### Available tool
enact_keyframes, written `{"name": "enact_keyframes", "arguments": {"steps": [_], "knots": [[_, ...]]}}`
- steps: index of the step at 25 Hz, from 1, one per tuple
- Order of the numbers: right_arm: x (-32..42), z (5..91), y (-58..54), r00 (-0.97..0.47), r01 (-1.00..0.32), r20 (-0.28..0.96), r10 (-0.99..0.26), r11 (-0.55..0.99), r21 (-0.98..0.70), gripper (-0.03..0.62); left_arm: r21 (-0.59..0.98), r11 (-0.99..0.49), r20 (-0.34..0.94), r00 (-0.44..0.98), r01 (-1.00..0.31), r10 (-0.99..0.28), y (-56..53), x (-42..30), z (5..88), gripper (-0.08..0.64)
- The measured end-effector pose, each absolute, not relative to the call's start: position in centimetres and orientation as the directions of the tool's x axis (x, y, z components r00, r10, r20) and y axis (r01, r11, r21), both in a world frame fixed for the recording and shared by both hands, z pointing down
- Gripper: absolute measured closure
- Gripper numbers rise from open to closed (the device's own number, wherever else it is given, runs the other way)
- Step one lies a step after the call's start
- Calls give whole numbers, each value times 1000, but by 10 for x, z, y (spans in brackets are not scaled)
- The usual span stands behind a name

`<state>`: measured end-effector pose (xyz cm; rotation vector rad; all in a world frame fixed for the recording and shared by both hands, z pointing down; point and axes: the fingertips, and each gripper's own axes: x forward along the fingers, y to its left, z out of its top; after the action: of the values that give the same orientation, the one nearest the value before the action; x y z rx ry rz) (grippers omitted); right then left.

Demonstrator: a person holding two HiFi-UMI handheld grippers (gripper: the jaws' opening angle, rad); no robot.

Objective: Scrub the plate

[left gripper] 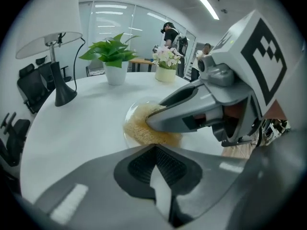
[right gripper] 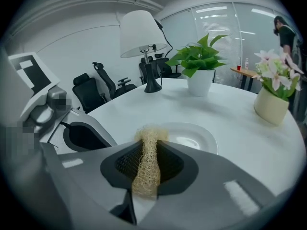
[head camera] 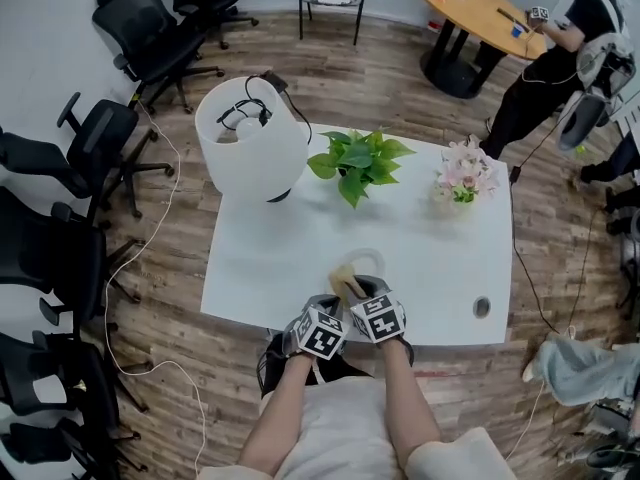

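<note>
A white plate [head camera: 372, 260] [right gripper: 194, 140] lies near the front edge of the white table [head camera: 270, 258]. A tan loofah scrubber [head camera: 345, 278] [right gripper: 146, 164] sticks up between the pads of my right gripper [head camera: 360, 296] [right gripper: 145, 145], which is shut on it. In the left gripper view the loofah [left gripper: 141, 128] covers much of the plate [left gripper: 128, 121], with the right gripper's fingers [left gripper: 168, 116] lying on it. My left gripper [head camera: 332, 308] [left gripper: 154, 151] sits just left of the right one. Its jaws are closed, with only a thin white sliver between them. The plate's near rim is hidden behind them.
Further back on the table stand a white lamp [head camera: 250, 138], a potted green plant [head camera: 355, 163] and a pot of pale flowers [head camera: 463, 178]. A cable hole [head camera: 482, 307] is at the front right. Black office chairs [head camera: 60, 228] line the left; a person [head camera: 560, 48] stands far right.
</note>
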<state>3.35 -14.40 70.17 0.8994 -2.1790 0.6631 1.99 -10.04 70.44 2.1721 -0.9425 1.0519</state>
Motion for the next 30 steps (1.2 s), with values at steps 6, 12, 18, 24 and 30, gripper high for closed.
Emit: {"name": "enact_keyframes", "arguments": {"steps": [6,12,18,24,30], "knots": [[34,698,-152,-481,-752,756,-444,652,-95,489,176,-625,838,449,-760,-311,-100,21,705,559],[51,699,-177,-450,-749,762,-466,661,-38,489,183,-621,842,447,-763,-302,-99,21,705,559],[71,693,-205,-415,-746,757,-505,665,35,489,191,-612,837,453,-768,-307,-100,20,706,559],[85,689,-219,-388,-767,743,-545,639,67,489,191,-608,836,453,-771,-311,-101,20,707,559],[66,697,-201,-448,-748,741,-500,663,-5,491,205,-604,826,467,-770,-315,-102,20,709,559]]}}
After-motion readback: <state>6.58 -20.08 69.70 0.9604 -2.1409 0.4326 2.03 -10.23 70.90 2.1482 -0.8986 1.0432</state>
